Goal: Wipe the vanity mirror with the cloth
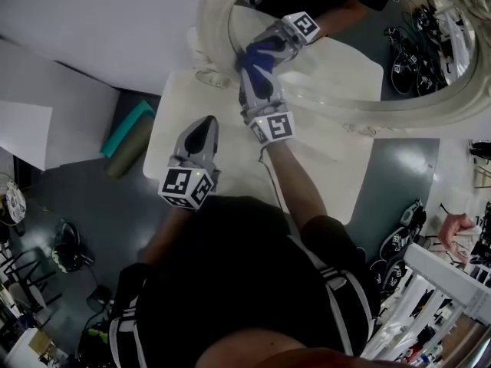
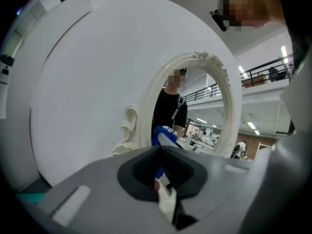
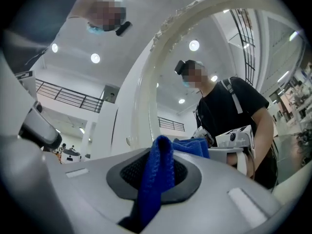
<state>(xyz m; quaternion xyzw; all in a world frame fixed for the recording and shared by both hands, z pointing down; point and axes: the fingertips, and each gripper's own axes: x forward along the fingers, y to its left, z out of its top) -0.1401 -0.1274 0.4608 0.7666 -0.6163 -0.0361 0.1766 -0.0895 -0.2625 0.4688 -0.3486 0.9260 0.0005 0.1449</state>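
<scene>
- Head view: shows the vanity mirror (image 1: 345, 52) standing at the far edge of the white table (image 1: 322, 182), an oval glass in an ornate pale frame. Finds the right gripper (image 1: 252, 58) reached far across the table and clamped on the blue cloth (image 1: 261, 50). Has the cloth bunched ahead of the tips and seemingly touching the lower left of the glass, close to the frame, probably to let fabric rather than the tool meet the surface. Places the left gripper (image 1: 202, 125) nearer and further left, low over the table and well short of the mirror, likely parked clear of the wiping path. Catches a teal roll (image 1: 126, 125) on the floor, left of the table.
- Left gripper view: looks along the left gripper (image 2: 163, 177), jaws drawn together on nothing. Frames the vanity mirror (image 2: 195, 106) upright ahead, against a white wall (image 2: 87, 82). Picks out the blue cloth (image 2: 161, 136) low at the glass, just beyond the jaw tips in line of sight. Suggests an idle tool, with no part in the wiping for now.
- Right gripper view: shows the right gripper (image 3: 156, 179) pinched on the blue cloth (image 3: 158, 169), with one fold trailing down the near side and the rest heaped past the far tips as a pad. Sets the vanity mirror (image 3: 146, 96) right in front, its glass filled with the reflected person. Points to a wiping pass under way at the lower glass, with most of the surface yet to cover.
</scene>
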